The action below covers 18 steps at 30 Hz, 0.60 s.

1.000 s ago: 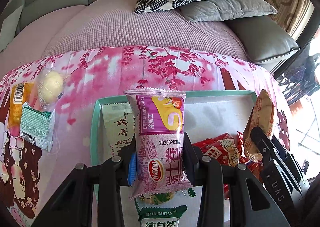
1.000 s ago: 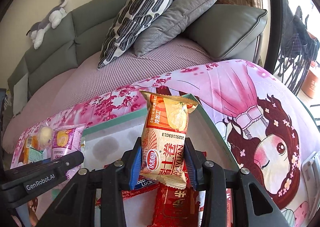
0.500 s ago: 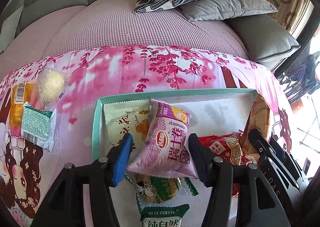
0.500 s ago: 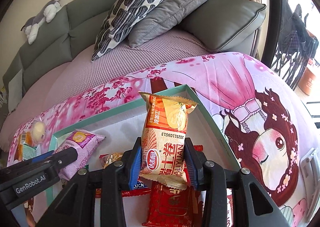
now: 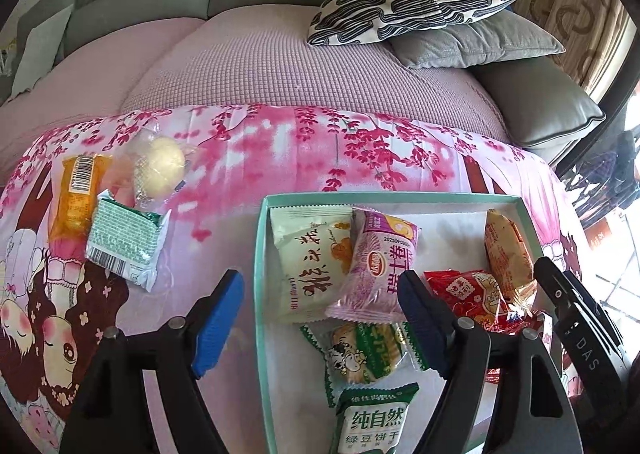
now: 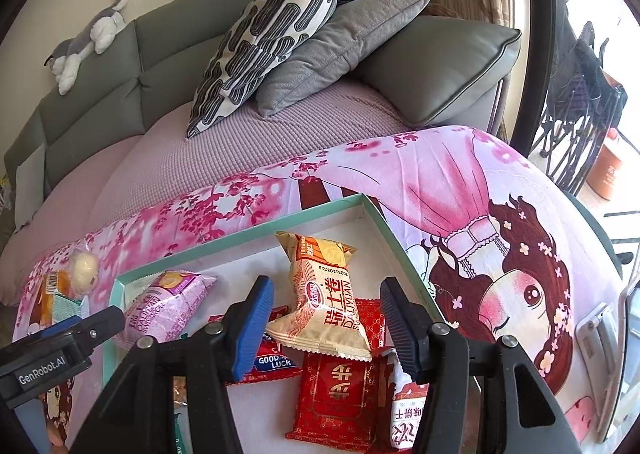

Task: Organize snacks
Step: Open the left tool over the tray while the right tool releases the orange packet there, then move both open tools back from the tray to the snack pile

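Pink cartoon cloth [image 5: 304, 142] covers the table before a grey sofa [image 6: 100, 66]. Both grippers, left [image 5: 320, 318] and right [image 6: 326, 328], gape empty (jaws wide) over the teal tray [image 5: 259, 254], where purple [image 5: 380, 270] and orange [image 6: 326, 294] roll packets lie.

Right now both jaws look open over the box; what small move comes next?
Probably swing the left gripper left toward the green packet on the cloth. Both Swiss rolls already lie in the teal box, while three snacks remain outside.
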Each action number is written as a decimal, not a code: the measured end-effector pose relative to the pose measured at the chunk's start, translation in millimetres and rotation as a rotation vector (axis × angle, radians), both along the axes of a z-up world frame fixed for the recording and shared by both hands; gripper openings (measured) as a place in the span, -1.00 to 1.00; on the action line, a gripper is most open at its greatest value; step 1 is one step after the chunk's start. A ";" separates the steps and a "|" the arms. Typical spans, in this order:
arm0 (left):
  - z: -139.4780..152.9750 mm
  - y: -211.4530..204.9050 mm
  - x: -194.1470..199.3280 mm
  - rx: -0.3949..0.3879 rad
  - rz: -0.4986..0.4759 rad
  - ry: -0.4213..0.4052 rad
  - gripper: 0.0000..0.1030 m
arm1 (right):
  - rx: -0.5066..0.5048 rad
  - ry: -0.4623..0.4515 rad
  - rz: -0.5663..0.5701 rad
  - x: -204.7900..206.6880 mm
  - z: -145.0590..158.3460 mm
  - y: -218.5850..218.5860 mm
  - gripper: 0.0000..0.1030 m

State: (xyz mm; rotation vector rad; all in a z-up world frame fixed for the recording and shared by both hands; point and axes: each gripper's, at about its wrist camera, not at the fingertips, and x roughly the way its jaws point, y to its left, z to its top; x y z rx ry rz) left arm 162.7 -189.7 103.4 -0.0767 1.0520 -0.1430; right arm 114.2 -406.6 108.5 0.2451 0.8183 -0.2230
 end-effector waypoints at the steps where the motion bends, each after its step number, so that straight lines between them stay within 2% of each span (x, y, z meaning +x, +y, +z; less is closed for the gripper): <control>1: 0.1 3.5 -3.0 0.002 0.005 -0.001 0.55 | 0.005 0.000 0.001 -2.0 1.9 0.8 0.15; 11: -12.0 47.6 -35.7 0.015 0.060 0.037 0.55 | -0.019 0.066 0.017 -20.0 -1.0 16.6 0.15; 18: -13.3 63.6 -46.4 0.014 0.074 0.036 0.55 | -0.035 0.095 0.058 -29.8 -1.3 36.4 0.15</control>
